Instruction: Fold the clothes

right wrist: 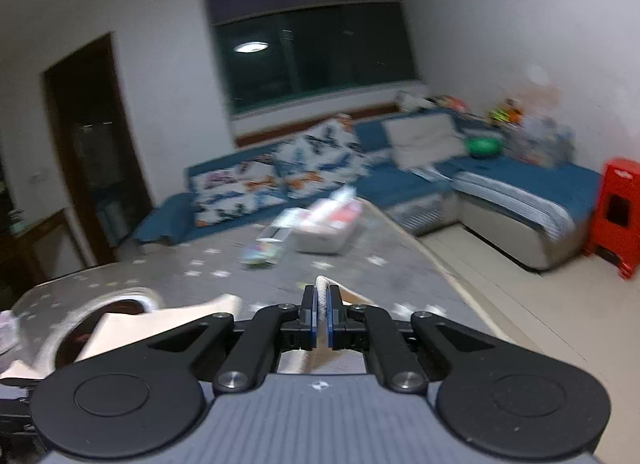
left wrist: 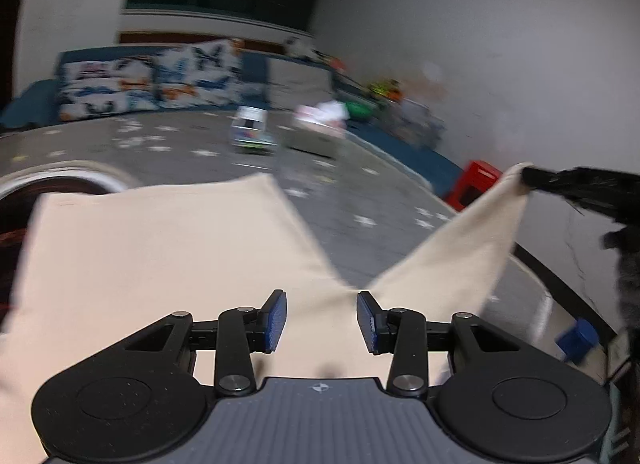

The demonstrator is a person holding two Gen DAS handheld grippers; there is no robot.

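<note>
- The cream garment [left wrist: 160, 264] lies spread on the grey star-print table [left wrist: 360, 191] right under my left gripper [left wrist: 322, 320]; its blue pads [left wrist: 276, 320] stand apart with cloth below them and nothing pinched, so I read that side as let go.
- One corner of the same cloth rises off to the right, where the right gripper [left wrist: 536, 179] holds it up. My guess is that this corner is raised so it can be carried over the flat part as a fold.
- From the right wrist view, my right gripper [right wrist: 321, 316] is clamped tight on a thin edge of cream fabric, which pokes out just above the pads.
- Beyond the cloth sits a round white-rimmed opening [left wrist: 72, 183] in the table; I cannot tell what it is, and the garment partly covers it.
- Further along the table are a small printed box [left wrist: 250, 131] and a tissue box [left wrist: 316, 131], both smeared by blur, well apart from the garment.
- Past the table stand a blue sofa [right wrist: 420, 183] with patterned cushions [right wrist: 260, 183], a red stool [right wrist: 618, 215] and a dark window [right wrist: 316, 51].
- What kind of garment this is stays unclear: its near edge is cut off by the gripper body, and no sleeve or collar shows.
</note>
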